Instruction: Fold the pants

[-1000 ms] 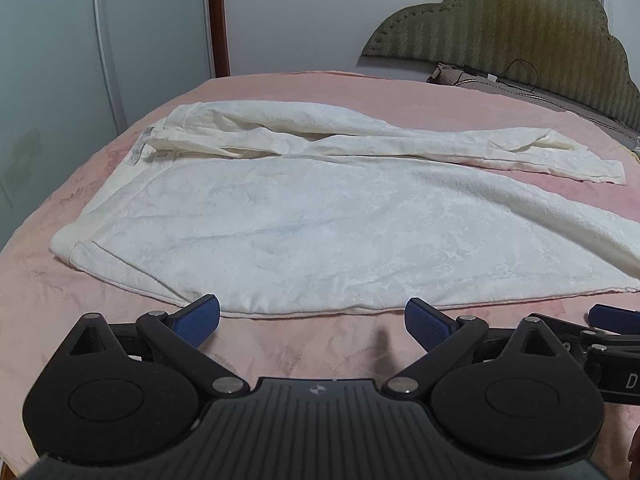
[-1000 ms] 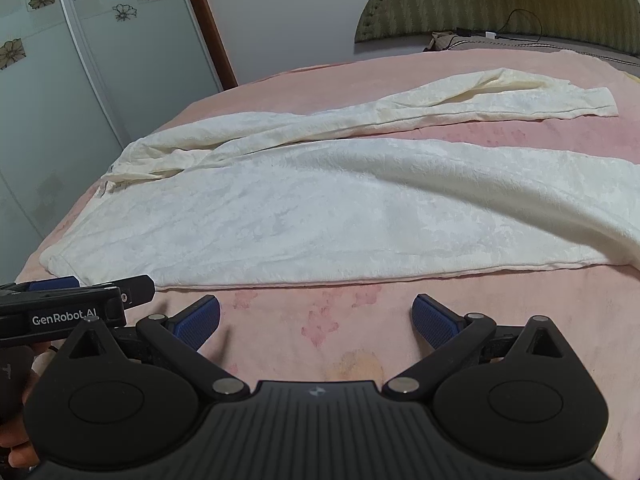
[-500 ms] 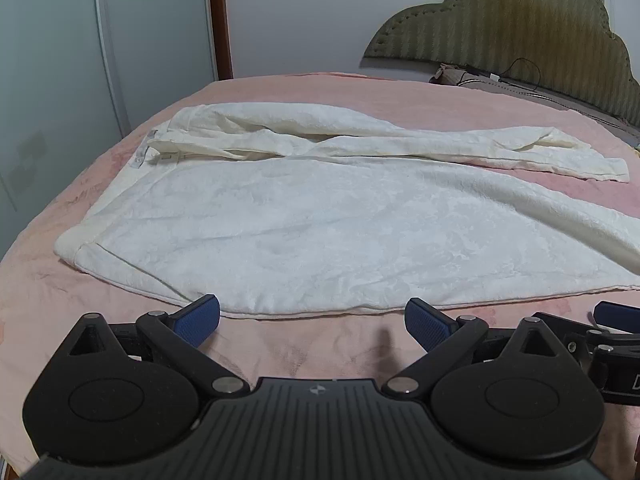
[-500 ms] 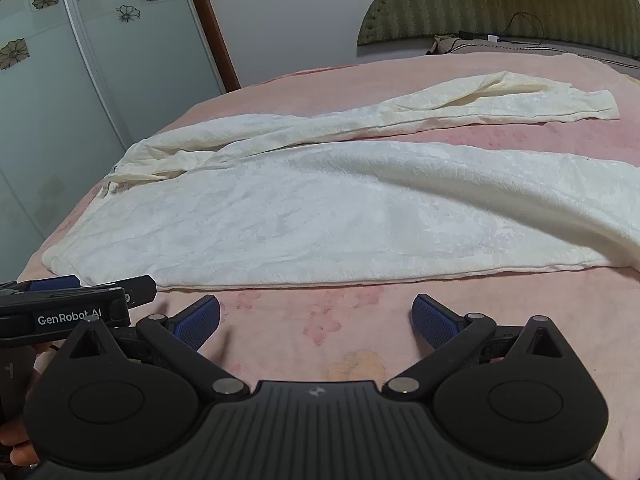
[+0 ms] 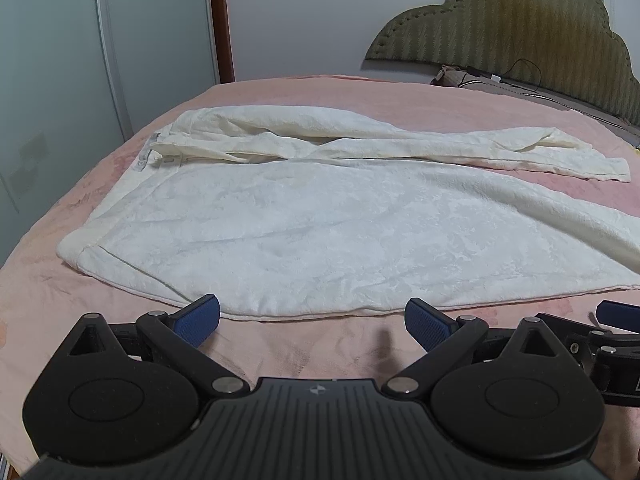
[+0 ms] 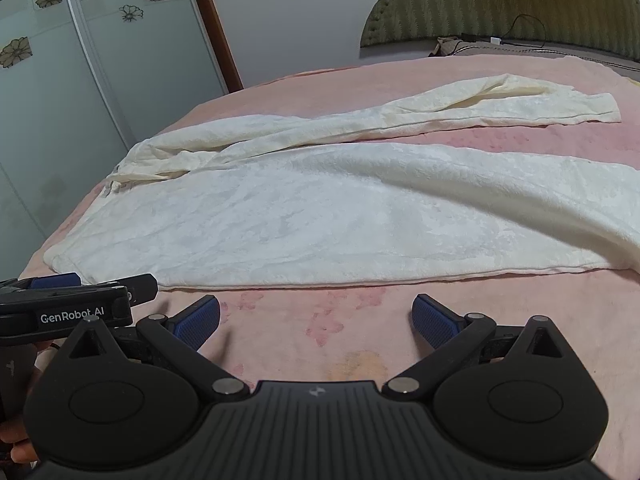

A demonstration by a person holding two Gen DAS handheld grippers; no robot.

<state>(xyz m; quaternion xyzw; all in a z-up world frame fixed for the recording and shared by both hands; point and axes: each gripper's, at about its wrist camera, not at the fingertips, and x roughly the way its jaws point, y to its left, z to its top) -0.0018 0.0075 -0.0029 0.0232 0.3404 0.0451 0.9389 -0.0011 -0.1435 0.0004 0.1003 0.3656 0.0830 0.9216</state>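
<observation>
Cream-white pants [image 5: 320, 224] lie spread flat on a pink bedspread, waist to the left and both legs running to the right. The far leg [image 6: 460, 110] is narrower and rumpled; the near leg [image 6: 340, 220] is wide and smooth. My left gripper [image 5: 312, 322] hovers open just short of the pants' near edge, nothing between its blue pads. My right gripper [image 6: 316, 320] is also open and empty, a little back from the same edge. The left gripper [image 6: 76, 300] shows at the left of the right wrist view, and the right gripper's tip [image 5: 616, 314] at the right of the left wrist view.
The pink bedspread [image 6: 360, 344] has bare cloth in front of the pants. A green padded headboard [image 5: 512, 32] and a cable [image 5: 520, 76] sit at the far right. Wardrobe doors [image 6: 80, 80] with flower prints stand along the bed's left side.
Both grippers have crept slightly forward and down toward the near edge of the pants. The pants have not moved and both grippers stay open.
</observation>
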